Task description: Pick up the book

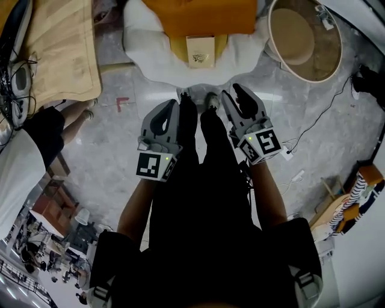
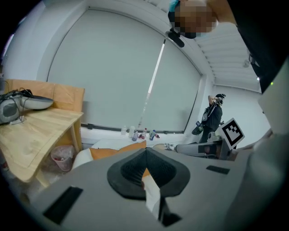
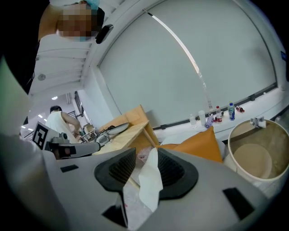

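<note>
A small beige book (image 1: 200, 51) lies on a white cushion (image 1: 144, 48), just in front of an orange pillow (image 1: 204, 15), at the top of the head view. Both grippers hang in front of my legs, short of the cushion and apart from the book. My left gripper (image 1: 175, 103) has its pads pressed together at the tip, with nothing held (image 2: 145, 154). The right gripper (image 1: 236, 95) stands open with a narrow gap between its pads (image 3: 146, 155); only the white cushion shows through the gap. The orange pillow (image 3: 198, 144) lies ahead in the right gripper view.
A wooden table (image 1: 63, 48) with cables stands at the left. A round beige tub (image 1: 304, 39) sits at the right of the cushion. A white cable (image 1: 313, 126) runs over the marble floor at the right. Another person (image 1: 24, 156) stands at the left edge.
</note>
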`<state>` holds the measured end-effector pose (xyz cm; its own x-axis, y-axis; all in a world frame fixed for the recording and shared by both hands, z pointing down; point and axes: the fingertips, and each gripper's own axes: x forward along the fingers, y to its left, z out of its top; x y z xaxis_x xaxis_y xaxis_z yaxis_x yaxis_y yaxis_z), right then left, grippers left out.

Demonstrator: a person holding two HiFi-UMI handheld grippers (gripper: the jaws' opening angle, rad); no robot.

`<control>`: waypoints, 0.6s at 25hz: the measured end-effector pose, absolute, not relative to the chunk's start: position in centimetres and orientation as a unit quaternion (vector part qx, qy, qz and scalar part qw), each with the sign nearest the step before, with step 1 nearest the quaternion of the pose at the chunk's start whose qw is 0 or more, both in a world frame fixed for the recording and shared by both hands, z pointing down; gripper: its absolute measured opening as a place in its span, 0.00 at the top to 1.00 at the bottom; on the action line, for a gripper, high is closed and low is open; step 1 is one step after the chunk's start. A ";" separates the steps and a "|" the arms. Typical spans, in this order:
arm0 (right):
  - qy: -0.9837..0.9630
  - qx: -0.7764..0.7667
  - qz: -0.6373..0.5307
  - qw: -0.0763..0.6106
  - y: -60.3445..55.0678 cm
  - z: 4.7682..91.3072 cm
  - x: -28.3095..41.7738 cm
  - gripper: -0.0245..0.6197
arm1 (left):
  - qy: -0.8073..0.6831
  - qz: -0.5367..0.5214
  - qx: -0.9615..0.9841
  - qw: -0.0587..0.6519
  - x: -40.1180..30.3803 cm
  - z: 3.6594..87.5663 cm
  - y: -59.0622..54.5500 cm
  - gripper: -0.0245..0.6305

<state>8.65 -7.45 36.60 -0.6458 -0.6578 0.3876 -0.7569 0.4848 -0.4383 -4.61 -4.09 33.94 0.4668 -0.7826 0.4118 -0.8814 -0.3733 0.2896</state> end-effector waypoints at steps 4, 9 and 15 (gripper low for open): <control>-0.852 0.413 0.309 0.092 -9.6 41.4 8.8 0.72 | -0.498 0.108 0.824 0.249 -4.5 37.2 -5.5 0.96; -0.849 0.410 0.316 0.103 -12.0 47.4 8.9 0.69 | -0.500 0.104 0.820 0.258 -4.8 41.4 -7.4 0.96; -0.850 0.397 0.328 0.107 -14.0 54.1 8.8 0.68 | -0.496 0.088 0.816 0.282 -3.8 46.1 -9.3 0.96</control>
<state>8.81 -14.02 54.08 -0.6616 -0.6049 0.4432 -0.7458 0.4693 -0.4729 -3.81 -9.27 46.14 0.4919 -0.7610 0.4230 -0.8598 -0.3483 0.3733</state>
